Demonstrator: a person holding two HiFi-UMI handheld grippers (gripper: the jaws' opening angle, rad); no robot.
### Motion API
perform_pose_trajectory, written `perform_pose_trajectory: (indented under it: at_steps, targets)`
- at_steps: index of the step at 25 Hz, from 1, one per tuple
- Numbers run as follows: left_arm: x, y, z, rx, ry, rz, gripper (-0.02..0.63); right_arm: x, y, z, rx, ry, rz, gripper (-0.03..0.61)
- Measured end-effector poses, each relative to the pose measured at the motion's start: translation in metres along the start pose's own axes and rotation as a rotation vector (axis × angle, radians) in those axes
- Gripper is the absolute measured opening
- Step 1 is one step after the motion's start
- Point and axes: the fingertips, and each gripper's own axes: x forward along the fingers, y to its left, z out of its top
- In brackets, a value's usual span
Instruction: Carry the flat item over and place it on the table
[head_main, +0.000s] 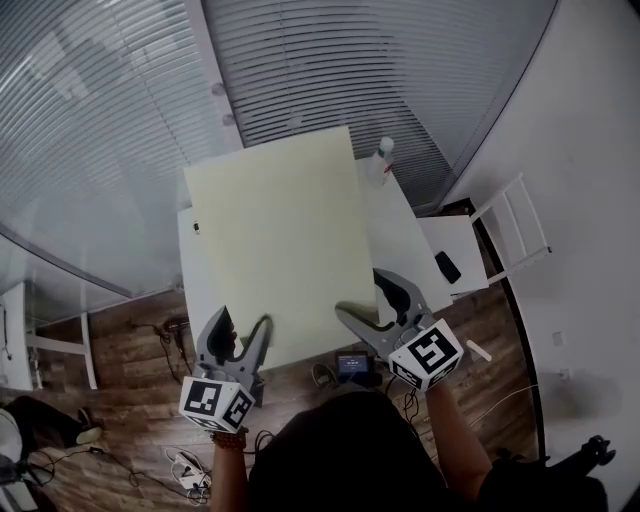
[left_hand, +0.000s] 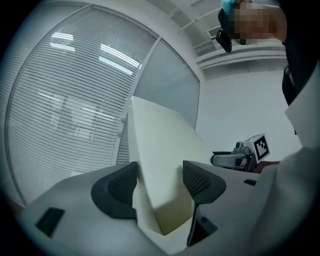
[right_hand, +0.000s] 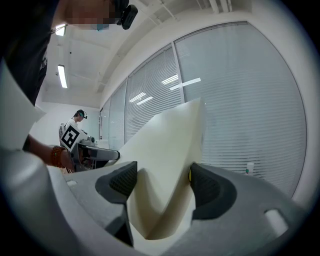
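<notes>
A large flat cream foam board (head_main: 280, 240) hangs tilted over the white table (head_main: 412, 255), hiding most of its top. My left gripper (head_main: 243, 340) is shut on the board's near edge at the left, and my right gripper (head_main: 372, 300) is shut on the same edge at the right. In the left gripper view the board (left_hand: 160, 155) rises between the dark pads (left_hand: 117, 187) of the left gripper (left_hand: 159, 182), and the right gripper's marker cube (left_hand: 260, 146) shows beyond. In the right gripper view the board (right_hand: 170, 145) stands between the jaws of the right gripper (right_hand: 162, 182).
A clear bottle (head_main: 381, 160) stands at the table's far right corner. A white chair (head_main: 500, 235) with a black item (head_main: 447, 267) on it sits to the right. Blinded glass walls (head_main: 320, 70) run behind the table. Cables (head_main: 190, 465) lie on the wood floor. A white stool (head_main: 40, 345) stands at the left.
</notes>
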Motion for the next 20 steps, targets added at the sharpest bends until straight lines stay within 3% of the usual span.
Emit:
perform_pose_trajectory:
  at_steps: [20]
  targets:
    - [0.069,0.059,-0.037,-0.08,0.106,0.056,0.284,0.077,-0.055,-0.05,0.112,0.078,0.058,0.328]
